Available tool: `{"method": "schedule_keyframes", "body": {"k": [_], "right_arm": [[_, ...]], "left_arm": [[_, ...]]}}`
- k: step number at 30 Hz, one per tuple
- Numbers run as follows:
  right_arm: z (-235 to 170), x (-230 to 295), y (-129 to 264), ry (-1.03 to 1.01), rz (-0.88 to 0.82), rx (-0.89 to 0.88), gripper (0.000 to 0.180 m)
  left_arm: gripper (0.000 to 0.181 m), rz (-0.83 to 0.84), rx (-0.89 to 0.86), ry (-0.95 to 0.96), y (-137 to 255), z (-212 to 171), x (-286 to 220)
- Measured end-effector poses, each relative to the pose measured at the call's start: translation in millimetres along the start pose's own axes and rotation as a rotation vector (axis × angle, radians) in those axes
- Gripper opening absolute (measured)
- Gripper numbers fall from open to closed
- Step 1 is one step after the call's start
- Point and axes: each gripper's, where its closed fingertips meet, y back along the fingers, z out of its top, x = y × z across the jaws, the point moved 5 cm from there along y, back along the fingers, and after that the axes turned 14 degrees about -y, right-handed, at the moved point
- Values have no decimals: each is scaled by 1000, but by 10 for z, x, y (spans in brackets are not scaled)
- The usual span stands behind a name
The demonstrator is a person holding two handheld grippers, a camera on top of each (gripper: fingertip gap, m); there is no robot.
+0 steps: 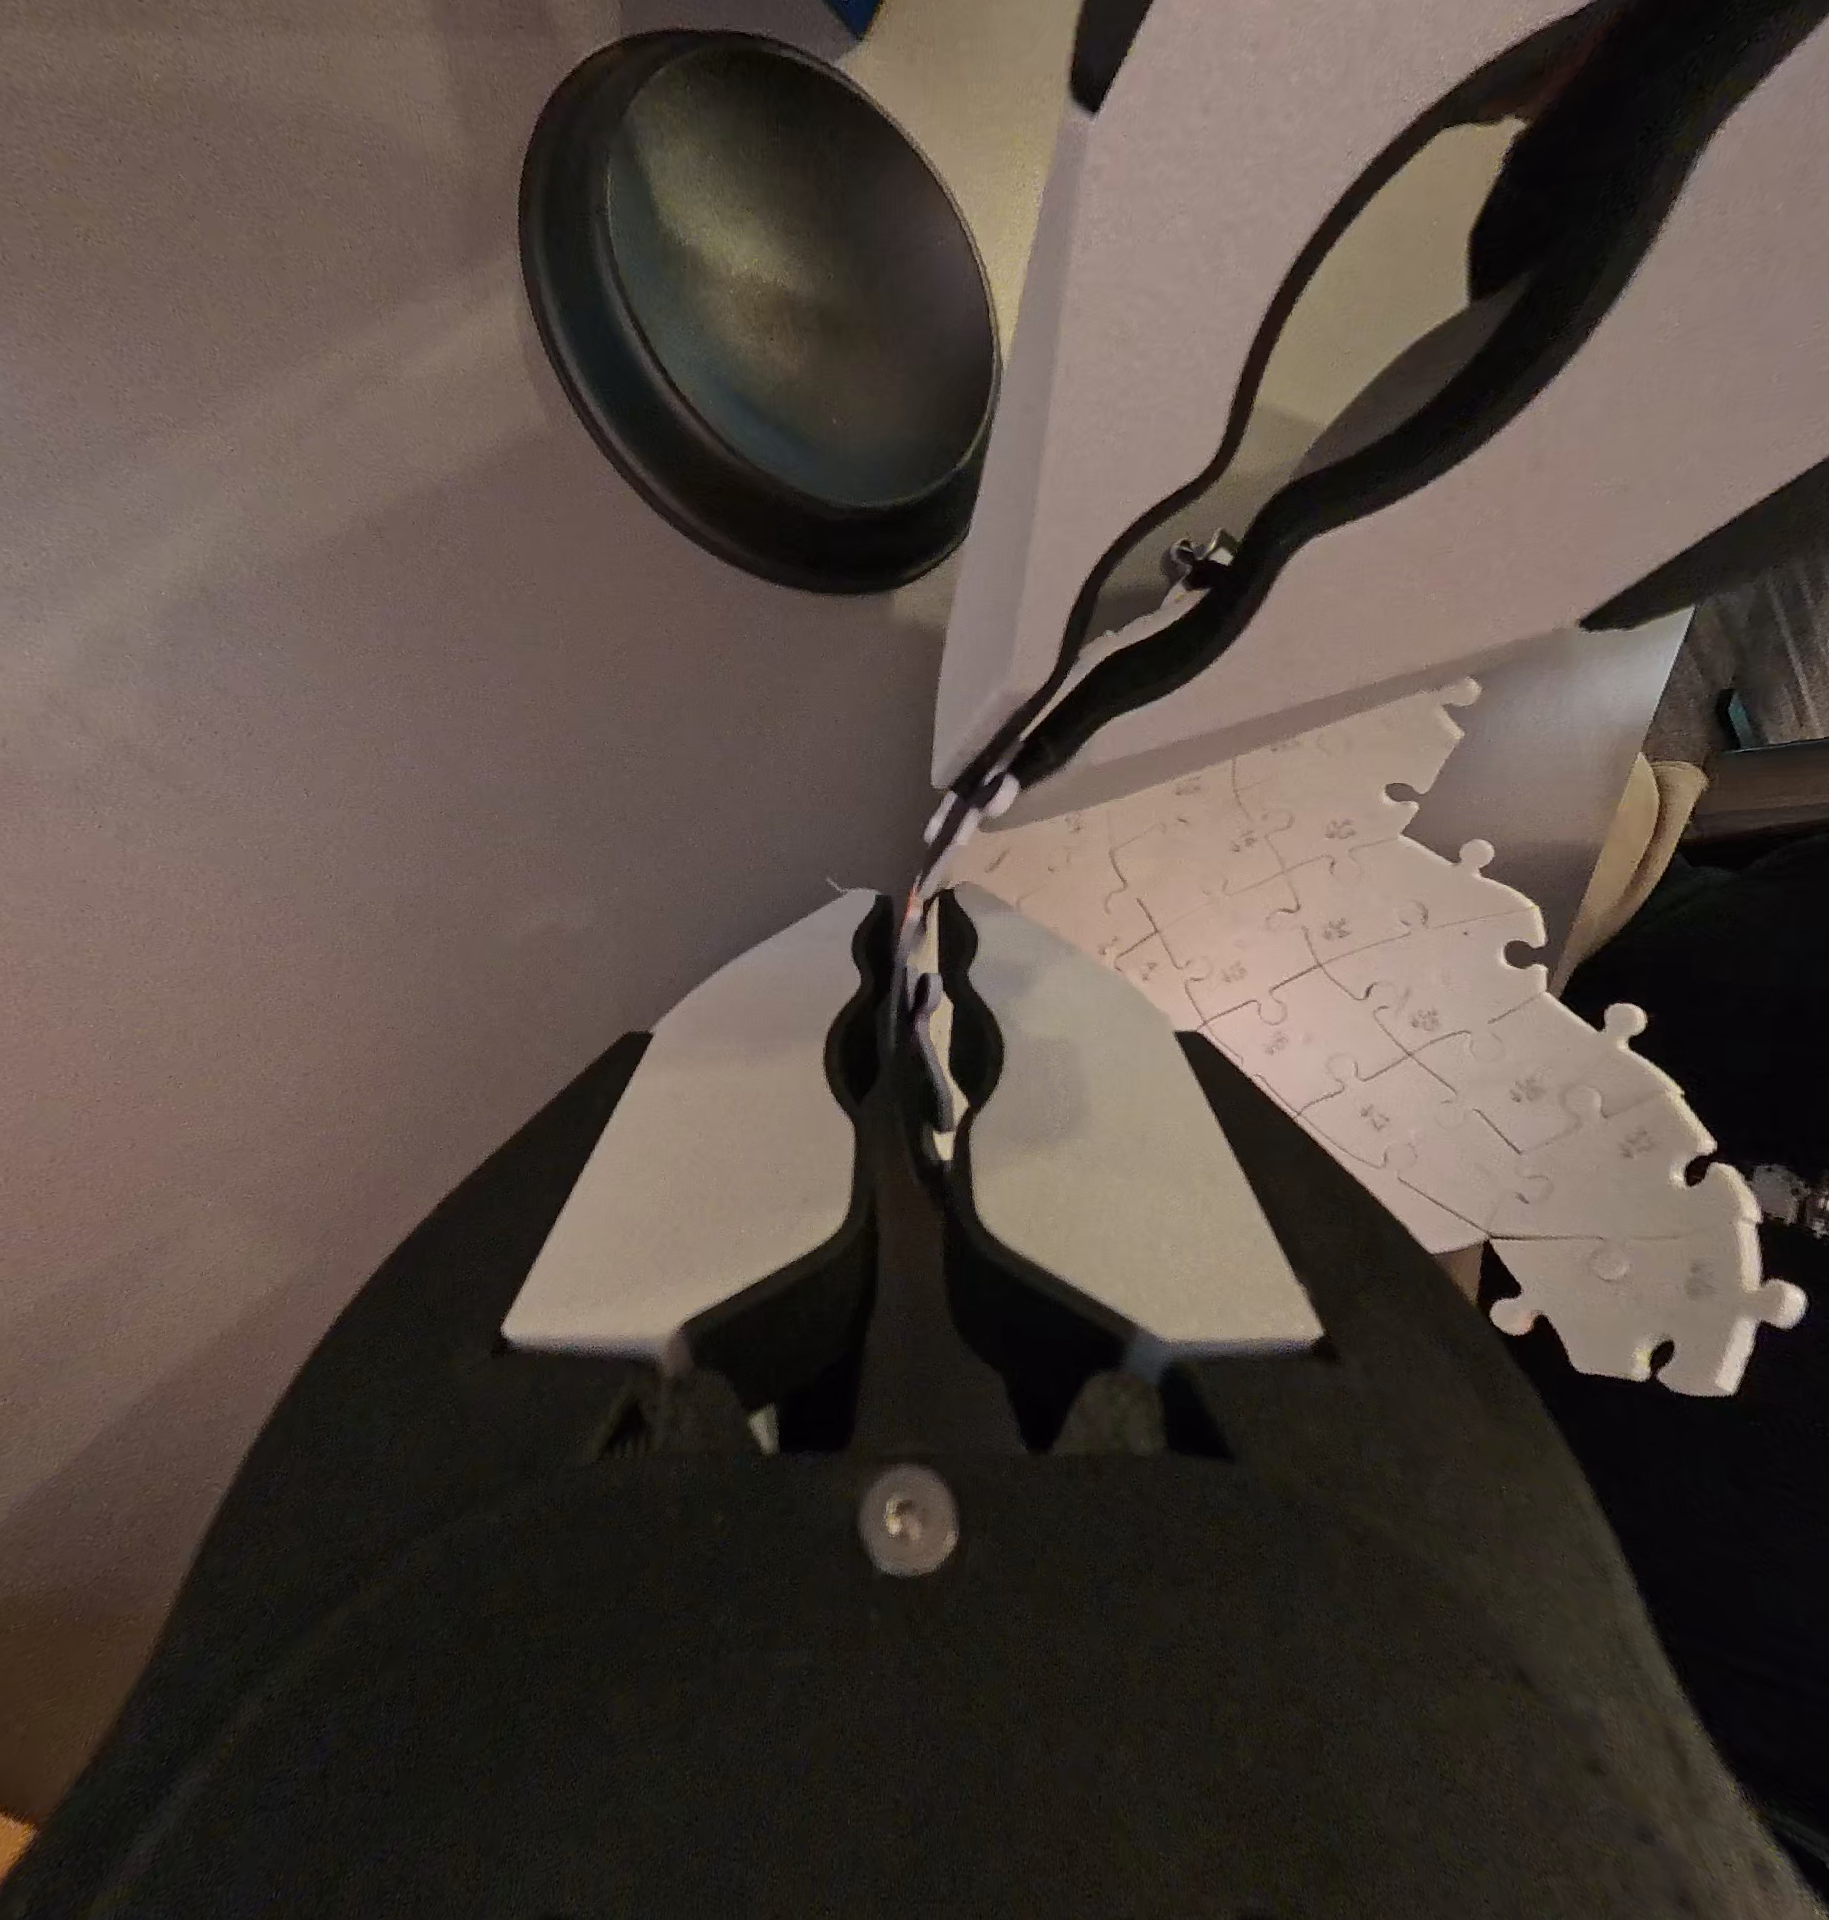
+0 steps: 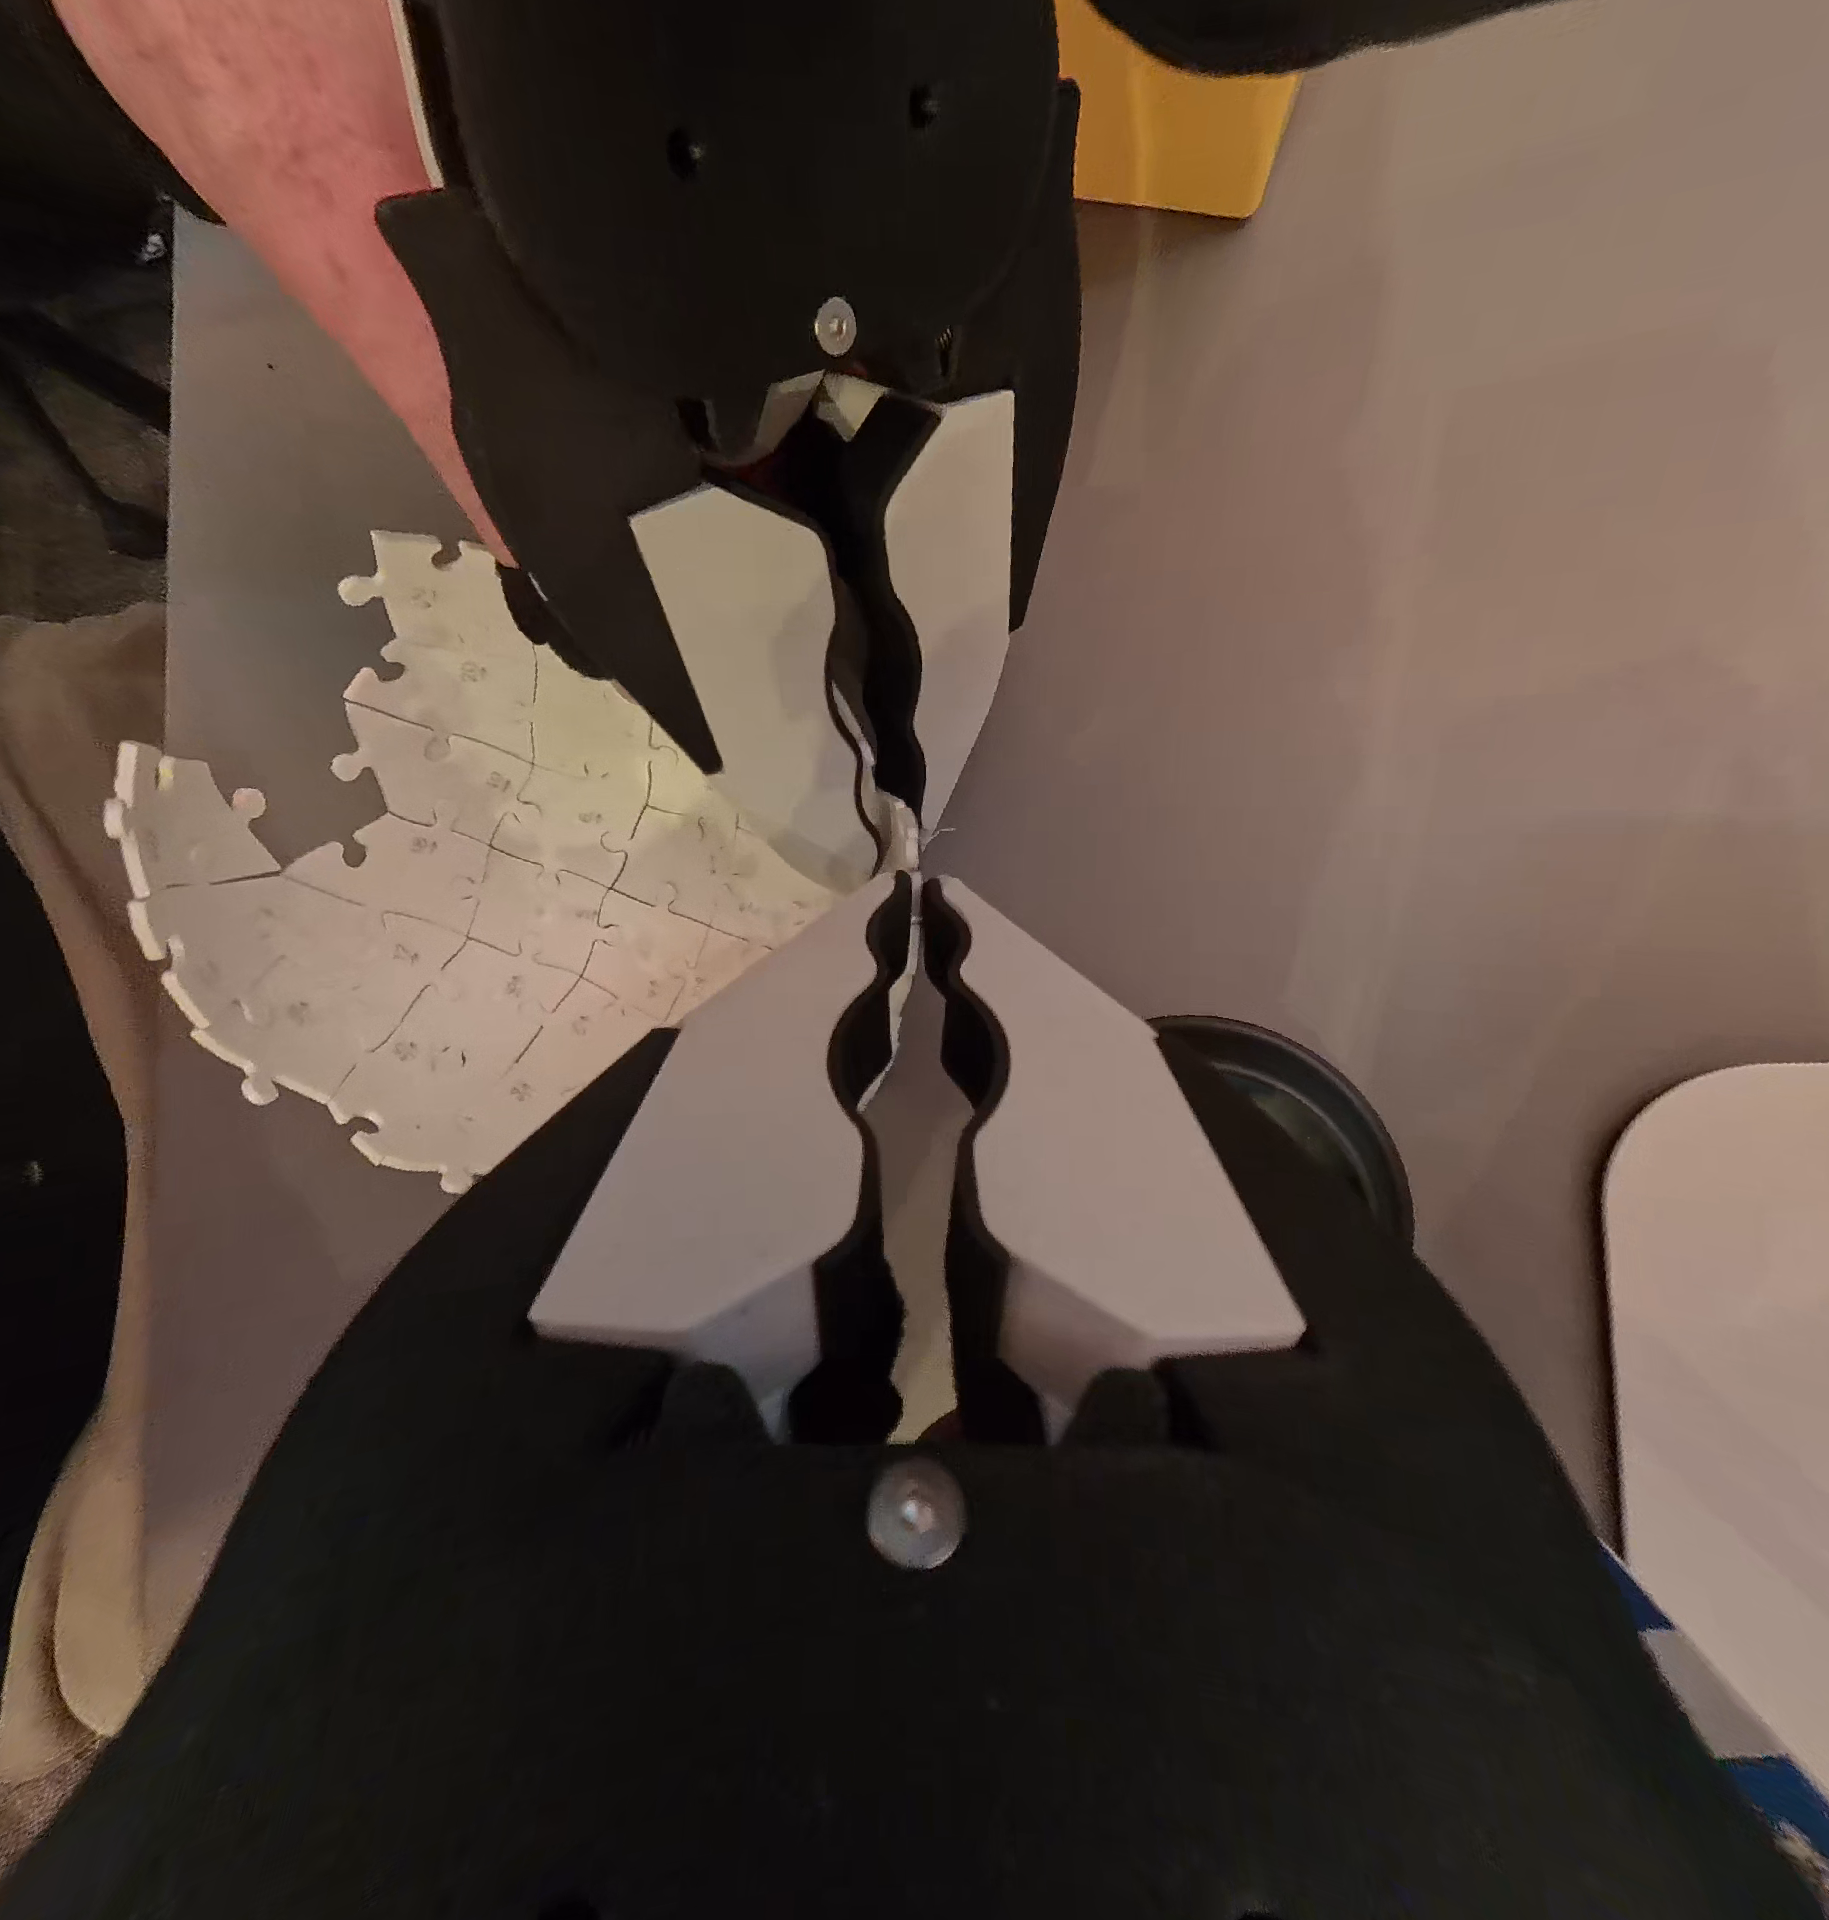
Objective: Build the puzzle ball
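Observation:
The partly built puzzle ball is a curved white shell point(image 1: 1409, 1039) of joined pieces, its inner side towards both cameras; it also shows in the right wrist view point(image 2: 453, 914). My left gripper point(image 1: 915, 904) is shut on the shell's rim, which I see edge-on between its fingers. My right gripper point(image 2: 915, 894) is shut on the same rim, with a thin white edge between its fingers. The two grippers meet almost tip to tip above the table. The right gripper point(image 1: 977, 800) enters from the upper right in the left wrist view. The left gripper point(image 2: 905, 810) comes down from the top in the right wrist view.
A round black dish point(image 1: 754, 312) lies on the grey table point(image 1: 266, 727), partly hidden behind my right gripper in the right wrist view point(image 2: 1305, 1101). A white board point(image 2: 1741, 1351) lies at the right, a yellow box point(image 2: 1170, 145) at the top. A person's forearm point(image 2: 266, 156) holds the left gripper.

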Motion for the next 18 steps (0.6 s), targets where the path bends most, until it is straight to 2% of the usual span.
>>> {"method": "schedule_keyframes", "body": {"k": [1,11,14,18], "right_arm": [[2,-2,-1,3,-4,-4,0],[-7,-23,12,-33,-8,-25,2],[-61,-50,-2,-70,1,16,15],[-76,-54,-40,-71,19,12,8]], "left_arm": [[8,1,1,-2,0,0,2],[5,-9,8,10,6,10,9],[5,-12,11,21,-1,-2,23],[5,-19,12,21,-3,-4,21]]}}
